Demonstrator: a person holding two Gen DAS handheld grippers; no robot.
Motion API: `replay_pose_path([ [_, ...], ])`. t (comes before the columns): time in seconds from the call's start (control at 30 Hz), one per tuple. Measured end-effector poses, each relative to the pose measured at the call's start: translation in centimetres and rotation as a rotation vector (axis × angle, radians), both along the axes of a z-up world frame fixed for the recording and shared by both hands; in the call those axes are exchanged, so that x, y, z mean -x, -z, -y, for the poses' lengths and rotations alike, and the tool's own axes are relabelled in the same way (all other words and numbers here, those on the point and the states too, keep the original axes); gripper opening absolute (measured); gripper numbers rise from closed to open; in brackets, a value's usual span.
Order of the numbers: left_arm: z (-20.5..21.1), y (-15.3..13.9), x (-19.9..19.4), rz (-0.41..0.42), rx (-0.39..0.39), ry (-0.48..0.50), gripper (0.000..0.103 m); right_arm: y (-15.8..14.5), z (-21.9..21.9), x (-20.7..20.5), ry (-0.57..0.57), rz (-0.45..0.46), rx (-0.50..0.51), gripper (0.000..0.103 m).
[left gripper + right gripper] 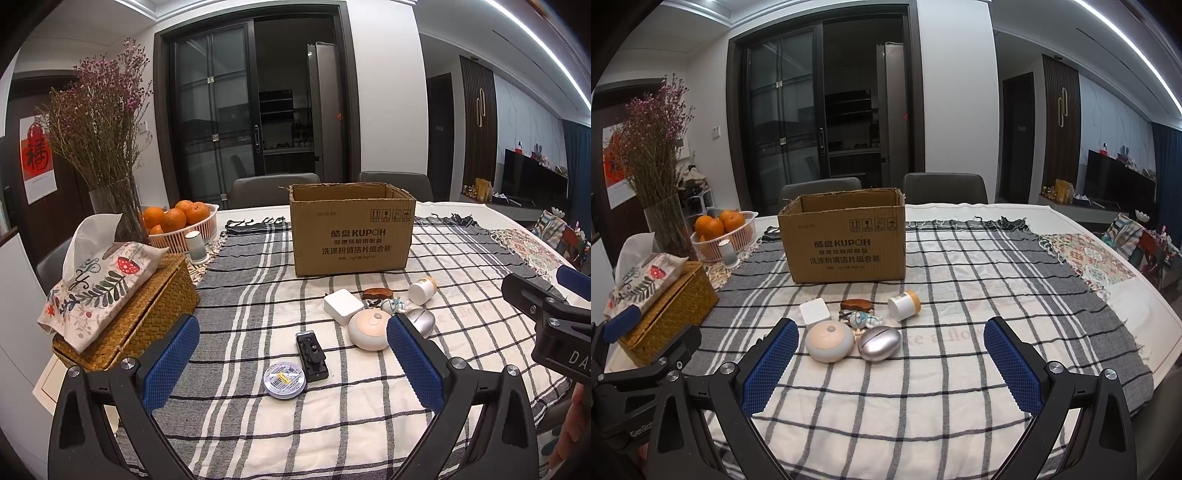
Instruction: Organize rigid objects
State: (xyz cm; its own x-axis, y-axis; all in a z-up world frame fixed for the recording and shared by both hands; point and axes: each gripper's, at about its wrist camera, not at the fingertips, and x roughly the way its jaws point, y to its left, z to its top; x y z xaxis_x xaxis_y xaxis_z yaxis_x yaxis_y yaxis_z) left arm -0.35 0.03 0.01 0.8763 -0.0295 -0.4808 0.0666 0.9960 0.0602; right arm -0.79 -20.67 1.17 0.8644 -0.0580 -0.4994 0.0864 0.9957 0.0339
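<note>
1. The cardboard box [352, 230] stands open-topped at the far middle of the worktop [960, 387], on the checked cloth, and looks like the place where the small things are meant to go. It lies straight ahead of both pairs of tongs, beyond all the loose items.
2. The left tongs [291, 354] hang above the near edge with their blue pads wide apart and nothing between them. The right tongs [890, 363] are likewise spread and empty.
3. The round cream gadget [830, 339] and the silver egg-shaped case [880, 342] sit touching, side by side, just ahead of the right tongs and between its two pads in that view. My guess is the right hand is the nearer one for these.
4. Behind them cluster a white square block [815, 311], a small white jar [903, 305] lying on its side, a little figurine [862, 318] and a brown wooden piece [856, 304].
5. The black clip-like item [312, 355] lies dead ahead of the left tongs, its long axis running roughly away from them, slightly slanted. Touching its near left side is a flat round tin [285, 379]. The left hand seems nearer to both.
</note>
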Motion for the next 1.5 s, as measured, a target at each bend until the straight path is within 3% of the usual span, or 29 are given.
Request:
replay_pose_path([
  [0.33, -0.1, 0.3, -0.2, -0.014, 0.004, 0.012, 0.103, 0.3, 0.0, -0.1, -0.001, -0.004, -0.001, 0.102],
  [0.7, -0.8, 3.2, -1.2, -0.075, -0.032, 0.034, 0.103, 2.9, -0.7, -1.8, -0.004, -0.058, -0.007, 0.102],
  [0.9, -1.5, 5.2, -2.1, -0.114, -0.049, 0.06, 0.103, 5.2, -2.0, -3.5, -0.06, -0.12, -0.014, 0.101],
  [1.5, -3.7, 10.1, -5.8, -0.191, -0.08, 0.225, 0.096, 9.4, -6.7, -7.9, -0.209, -0.132, 0.081, 0.097],
])
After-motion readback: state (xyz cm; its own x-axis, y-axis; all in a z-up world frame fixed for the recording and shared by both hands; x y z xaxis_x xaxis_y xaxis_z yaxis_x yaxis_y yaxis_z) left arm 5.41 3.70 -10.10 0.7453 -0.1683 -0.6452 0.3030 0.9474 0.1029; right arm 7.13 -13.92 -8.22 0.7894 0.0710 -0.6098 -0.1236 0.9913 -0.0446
